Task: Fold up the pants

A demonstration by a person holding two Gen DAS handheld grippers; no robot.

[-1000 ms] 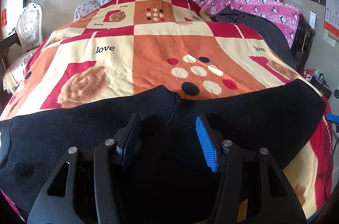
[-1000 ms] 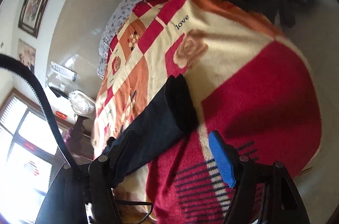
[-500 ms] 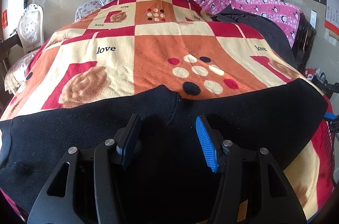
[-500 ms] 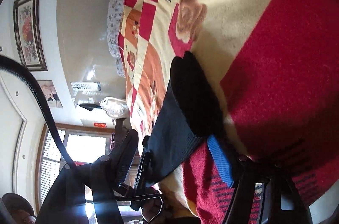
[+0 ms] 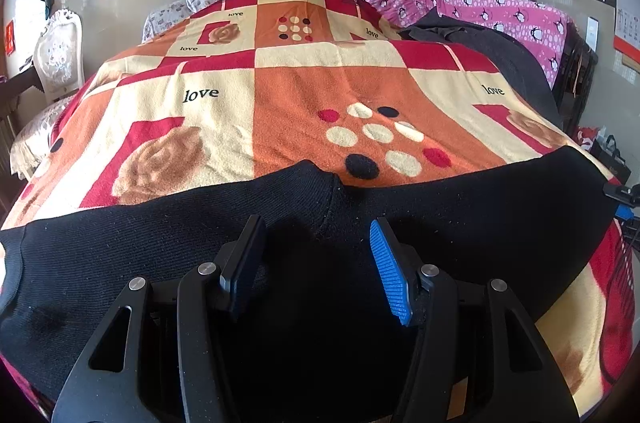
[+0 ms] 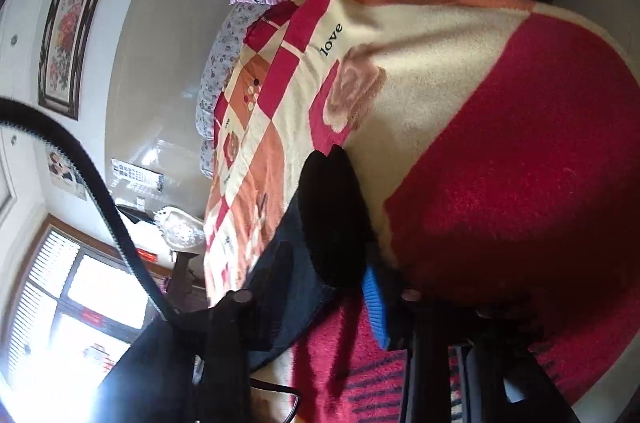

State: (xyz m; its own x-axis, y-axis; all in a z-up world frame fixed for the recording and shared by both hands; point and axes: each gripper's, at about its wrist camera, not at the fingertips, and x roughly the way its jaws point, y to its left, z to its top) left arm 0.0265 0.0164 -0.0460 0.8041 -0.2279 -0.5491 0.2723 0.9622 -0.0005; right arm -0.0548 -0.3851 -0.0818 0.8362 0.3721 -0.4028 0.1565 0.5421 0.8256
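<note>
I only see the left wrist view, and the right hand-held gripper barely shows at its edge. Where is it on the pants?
Observer: The right wrist view shows the right hand-held gripper at the very end of the pants, with black cloth lying between its two fingers.
Operator: Is it clamped?
Observer: I cannot tell. The blue pad sits right against the cloth's edge, but the other finger is lost against the black fabric.
Operator: What lies under that end?
Observer: The blanket, where its cream patch meets a big red one.
</note>
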